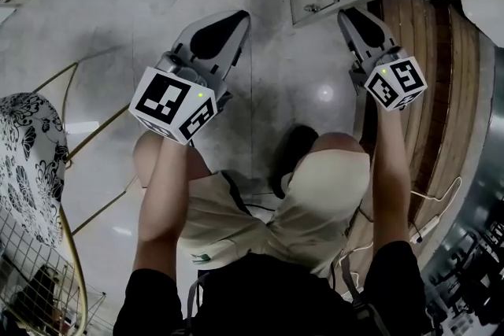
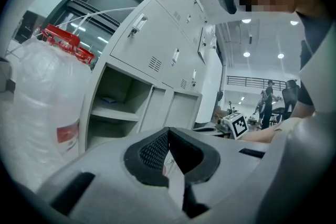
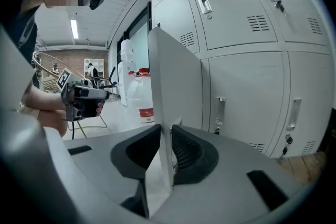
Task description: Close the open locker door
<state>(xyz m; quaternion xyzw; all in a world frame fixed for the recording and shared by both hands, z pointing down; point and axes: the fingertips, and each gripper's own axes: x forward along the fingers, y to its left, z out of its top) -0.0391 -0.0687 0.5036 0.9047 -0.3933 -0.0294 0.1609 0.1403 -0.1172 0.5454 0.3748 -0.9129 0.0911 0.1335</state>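
Door (image 3: 176, 76) stands ajar from grey lockers (image 3: 241, 23) over a pale stone floor (image 1: 110, 27), plain grey; right gripper (image 3: 167, 139) clamps its edge, left gripper (image 2: 168, 136) clenched empty.

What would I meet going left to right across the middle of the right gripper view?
Left tool → white jug with red label → open locker door, its edge clamped in the right tool → closed lockers.
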